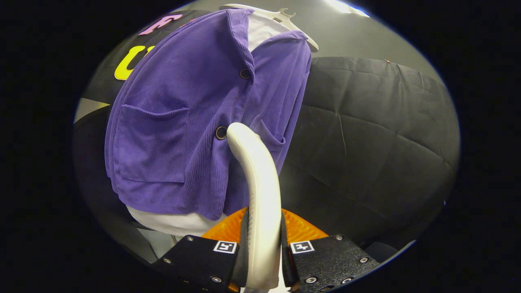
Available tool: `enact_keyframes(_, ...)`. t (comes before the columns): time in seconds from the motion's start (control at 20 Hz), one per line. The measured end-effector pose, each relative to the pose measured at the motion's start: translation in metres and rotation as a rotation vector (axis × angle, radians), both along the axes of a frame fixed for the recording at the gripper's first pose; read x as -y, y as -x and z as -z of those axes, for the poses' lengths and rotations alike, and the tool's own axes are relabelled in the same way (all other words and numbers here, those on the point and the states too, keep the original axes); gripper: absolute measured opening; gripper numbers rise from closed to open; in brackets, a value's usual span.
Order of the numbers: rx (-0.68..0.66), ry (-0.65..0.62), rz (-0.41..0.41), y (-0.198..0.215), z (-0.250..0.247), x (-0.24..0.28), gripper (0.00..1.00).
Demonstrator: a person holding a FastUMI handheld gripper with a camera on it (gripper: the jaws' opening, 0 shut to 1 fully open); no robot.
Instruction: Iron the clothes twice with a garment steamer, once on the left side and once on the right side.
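1. The gripper (263,248) has its two fingers closed tight on the white handle of the garment steamer (260,195), one finger pressing on each side of it.
2. The steamer's handle rises from between the fingers and curves up and to the left, its rounded far end reaching the front of the purple jacket (195,122).
3. That far end sits just right of the lower dark button (221,132), on the jacket's right front panel and beside the small right pocket (272,140); whether it touches the cloth cannot be told.
4. The jacket is ribbed corduroy and hangs on a white hanger (285,18) at the far top, tilted in this view.
5. A second dark button (245,73) sits higher on the front edge, and a large patch pocket (152,142) covers the left panel.
6. A white garment (260,28) shows at the jacket's open neck and again under its lower hem.
7. An orange ribbed part (299,228) shows just behind the fingers, on both sides of the handle.
8. Black quilted cloth (374,134) fills the right side behind the jacket.
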State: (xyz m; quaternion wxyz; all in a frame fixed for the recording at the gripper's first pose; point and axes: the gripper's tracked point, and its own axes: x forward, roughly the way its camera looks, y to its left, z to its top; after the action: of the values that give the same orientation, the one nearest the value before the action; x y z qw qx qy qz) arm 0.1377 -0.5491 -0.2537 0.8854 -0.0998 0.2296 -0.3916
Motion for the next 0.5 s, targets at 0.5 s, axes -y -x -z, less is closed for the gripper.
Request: enact_keyframes(0.5, 0.064, -0.024, -0.062, 0.059, -0.015, -0.075, 0.33)
